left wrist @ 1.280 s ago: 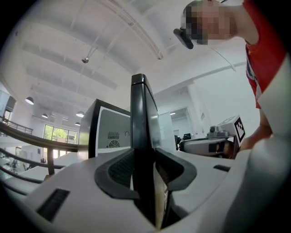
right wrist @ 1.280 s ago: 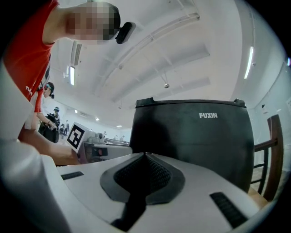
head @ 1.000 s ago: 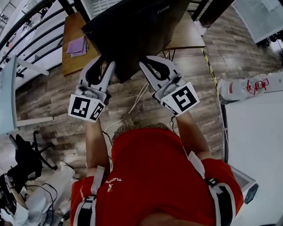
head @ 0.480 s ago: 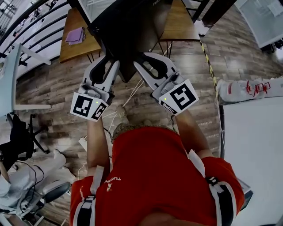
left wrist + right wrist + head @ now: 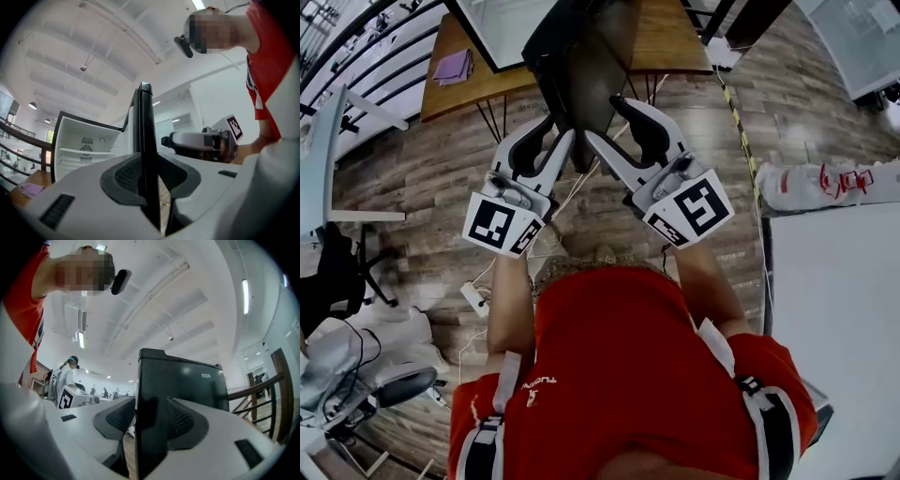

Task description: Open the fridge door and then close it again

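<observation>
Fridge door [image 5: 591,75] stands open, edge-on right in front of me. Left gripper [image 5: 150,171] fingers have just been closing and look clamped on that edge. Right gripper [image 5: 150,417] fingers just opened, loosely straddling it. Looks stiff and slick, so I'd pinch the free edge.

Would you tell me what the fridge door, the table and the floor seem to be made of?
Fridge door: glossy black, probably painted metal or plastic; it reflects light. Table: brown wood or veneer, faint grain. Floor: wood-look planks with visible seams.
</observation>
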